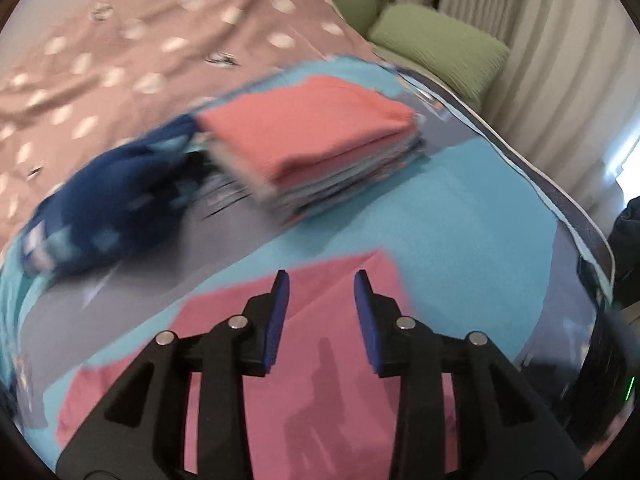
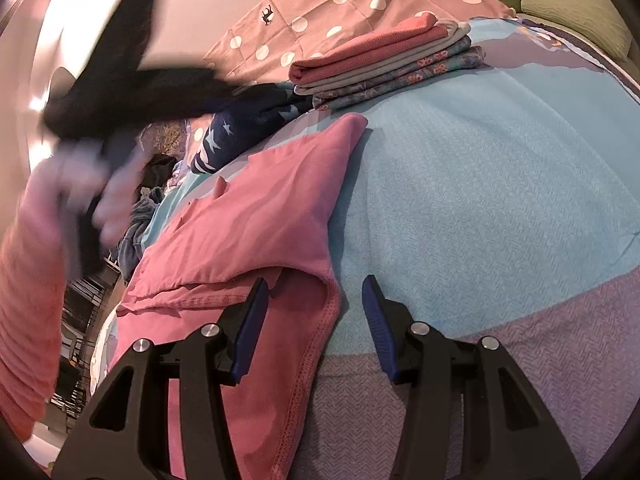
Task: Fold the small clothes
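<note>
Bedding covers the whole working surface: a blanket point(image 2: 500, 168) in pale blue and lilac bands, spread over a bed with a dotted pink quilt point(image 1: 120, 40) toward its far edge. Nearest the right gripper point(image 2: 316, 322), whose jaws stand moderately apart with nothing pinched, lies the pink garment point(image 2: 248, 216), partly folded, one flap doubled over the body and its stitched hem running under the left-hand blue pad. The left gripper point(image 1: 322, 320) hangs above the same garment point(image 1: 280, 320) with its jaws at a narrower gap and nothing between them. From the right wrist view the person's left hand point(image 2: 92, 184), in a coral sleeve, shows as a blurred shape over the bed's left edge. Thin jersey like this looks light, limp and a little clingy; it should drape rather than hold a crease, so the sensible hold is probably on the hemmed edge or a corner of the doubled flap, where the layers are thicker and less likely to slip from the pads. Farther on, a dark blue garment with pale stars point(image 2: 244, 128) sits crumpled, and beyond it a neat stack of folded clothes point(image 2: 384, 64) rests near the far edge. The near end of the pink garment is hidden behind the gripper bodies, the left view is smeared by motion, and the heap past the bed's left edge cannot be identified.
</note>
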`<state>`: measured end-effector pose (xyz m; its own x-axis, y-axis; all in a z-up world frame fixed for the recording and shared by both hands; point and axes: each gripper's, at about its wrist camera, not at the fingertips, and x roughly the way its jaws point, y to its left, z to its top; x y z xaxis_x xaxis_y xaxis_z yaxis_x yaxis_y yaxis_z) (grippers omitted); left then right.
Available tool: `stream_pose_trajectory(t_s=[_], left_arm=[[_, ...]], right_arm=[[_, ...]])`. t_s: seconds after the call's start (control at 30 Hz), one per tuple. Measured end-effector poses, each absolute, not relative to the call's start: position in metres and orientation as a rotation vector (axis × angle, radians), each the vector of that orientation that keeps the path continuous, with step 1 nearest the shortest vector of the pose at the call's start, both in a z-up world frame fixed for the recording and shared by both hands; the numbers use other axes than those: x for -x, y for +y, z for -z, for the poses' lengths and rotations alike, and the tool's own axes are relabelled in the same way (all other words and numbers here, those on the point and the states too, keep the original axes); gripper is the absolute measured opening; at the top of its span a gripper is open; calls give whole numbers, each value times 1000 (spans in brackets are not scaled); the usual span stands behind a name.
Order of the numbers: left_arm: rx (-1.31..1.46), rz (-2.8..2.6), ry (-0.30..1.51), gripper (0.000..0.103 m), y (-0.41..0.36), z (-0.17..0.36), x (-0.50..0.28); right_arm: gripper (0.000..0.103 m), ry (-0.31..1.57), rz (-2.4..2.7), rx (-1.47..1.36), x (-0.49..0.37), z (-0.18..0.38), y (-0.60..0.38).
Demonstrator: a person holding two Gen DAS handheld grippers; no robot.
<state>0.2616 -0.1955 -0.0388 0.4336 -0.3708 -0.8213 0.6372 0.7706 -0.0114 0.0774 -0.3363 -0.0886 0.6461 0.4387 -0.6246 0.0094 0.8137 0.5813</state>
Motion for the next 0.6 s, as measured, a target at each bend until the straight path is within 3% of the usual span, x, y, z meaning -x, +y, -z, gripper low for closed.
stream_pose_trajectory(t_s=[0.13, 0.23, 0.27, 0.33, 0.43, 0.6], left_arm=[[-275, 509, 871, 42, -101, 54, -222], [-265, 425, 929, 48, -55, 88, -200], [-280, 381, 951, 49, -46, 105, -197], [-214, 384, 914, 50, -33, 120, -192], [-187, 375, 893, 52, -35, 118, -195], [-153, 381, 892, 54, -32, 118, -195]], right_arm=[[50, 851, -241, -552, -79, 86, -333], [45, 826, -152, -529, -73, 75, -337], [29, 789, -120, -528, -70, 64, -338], [14, 742, -154, -505, -74, 43, -328], [14, 781, -247, -397, -100, 26, -286], [9, 948, -30, -152, -136, 84, -269]])
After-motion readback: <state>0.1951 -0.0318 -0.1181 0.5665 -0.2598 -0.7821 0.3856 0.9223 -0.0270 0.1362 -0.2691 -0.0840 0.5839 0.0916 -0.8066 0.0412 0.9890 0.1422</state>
